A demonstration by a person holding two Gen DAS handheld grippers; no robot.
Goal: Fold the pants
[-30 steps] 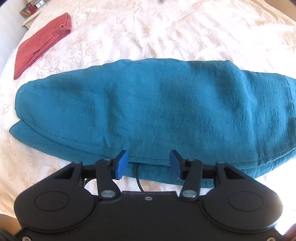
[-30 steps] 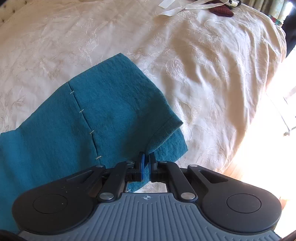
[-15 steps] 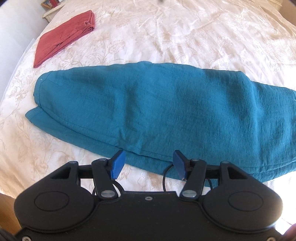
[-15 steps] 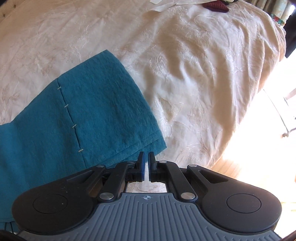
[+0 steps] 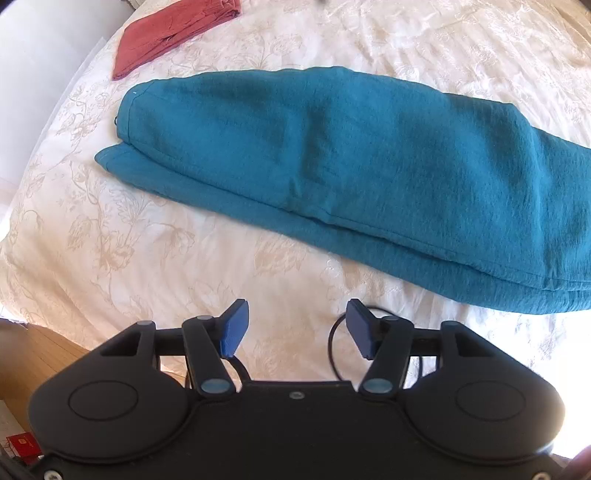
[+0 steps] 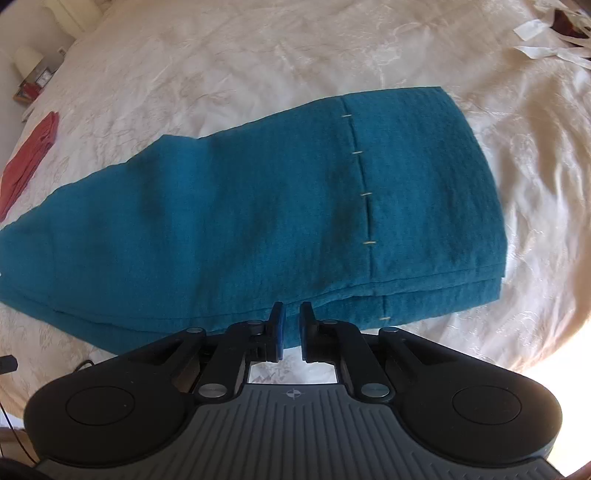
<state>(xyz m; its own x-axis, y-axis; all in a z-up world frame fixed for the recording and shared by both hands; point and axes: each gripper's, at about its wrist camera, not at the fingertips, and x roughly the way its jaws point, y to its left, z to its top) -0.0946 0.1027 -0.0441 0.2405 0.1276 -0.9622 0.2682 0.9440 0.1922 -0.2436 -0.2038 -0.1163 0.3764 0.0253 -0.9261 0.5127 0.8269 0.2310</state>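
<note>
1. On the bed point(image 5: 155, 236), the pants point(image 5: 332, 166) lie flat as one long teal strip, leg over leg, lower layer's edge peeking out along the near side; hem end w/ white tack stitches sits toward the right gripper point(image 6: 290, 332).
2. Left gripper point(image 5: 291, 328): jaws spread, nothing between, hovering over bare cover just off the pants' near edge.
3. Right gripper: jaws have just been opening, now a narrow gap, no cloth pinched; tips over the pants' near edge.
4. Step in hand, prob.: re-grip for the crosswise fold. Do it well: pinch both layers together at each near corner, not just the top one; lift evenly w/ both hands so the strip doesn't skew; line hem up w/ the other end before letting go; smooth after.
5. Surface: cream floral bedspread, soft & wrinkled, so cloth may drag or bunch.
6. Room: folded red cloth point(image 5: 173, 33) lies well apart at the far side; white strips point(image 6: 546, 40) at the far corner; nightstand point(image 6: 33, 85) beside the bed; wood floor point(image 5: 33, 354) below; strong sunlight.
</note>
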